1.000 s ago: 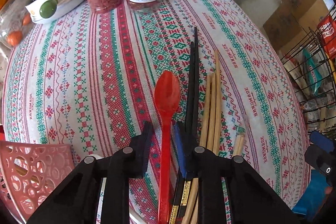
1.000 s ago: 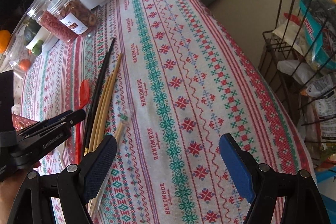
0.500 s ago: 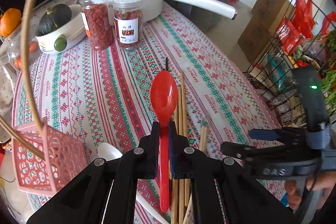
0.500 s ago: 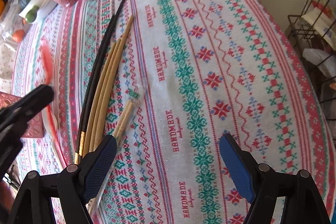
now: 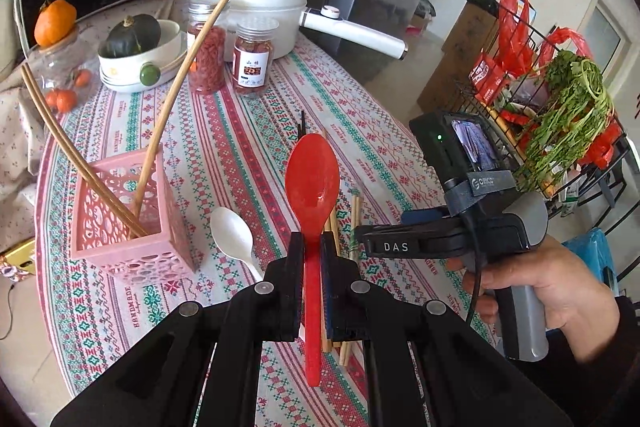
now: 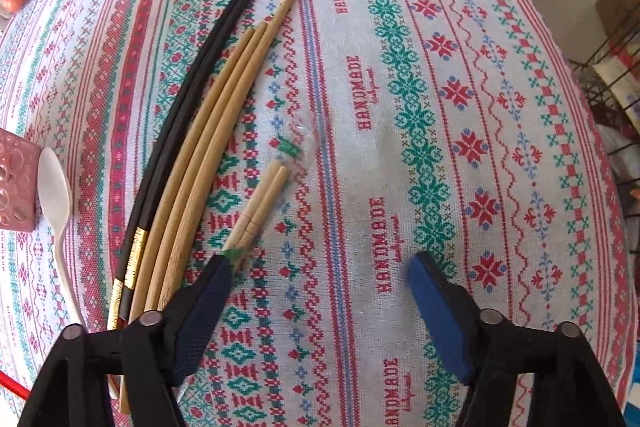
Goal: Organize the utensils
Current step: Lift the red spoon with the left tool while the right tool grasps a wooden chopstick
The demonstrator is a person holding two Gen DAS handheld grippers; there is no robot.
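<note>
My left gripper (image 5: 311,247) is shut on the handle of a red spoon (image 5: 312,183), held above the table with its bowl pointing away. A pink perforated holder (image 5: 120,227) with two long bamboo chopsticks stands to the lower left. A white spoon (image 5: 232,237) lies beside it. My right gripper (image 6: 320,267) points down at the cloth, its jaws closing with only cloth between them. Its left finger sits by the wrapped short chopsticks (image 6: 260,203). Black chopsticks (image 6: 192,115) and bamboo chopsticks (image 6: 216,131) lie to the left.
A white pot (image 5: 256,7), two jars (image 5: 252,63), a bowl with a squash (image 5: 136,55) and oranges stand at the table's far end. A wire rack with bags and greens (image 5: 560,119) stands beyond the right edge. A hand (image 5: 552,287) holds the right gripper's grip.
My left gripper closed on the red spoon and lifted it off the cloth toward the pink holder. My right gripper came down closer to the chopsticks and its jaws narrowed.
</note>
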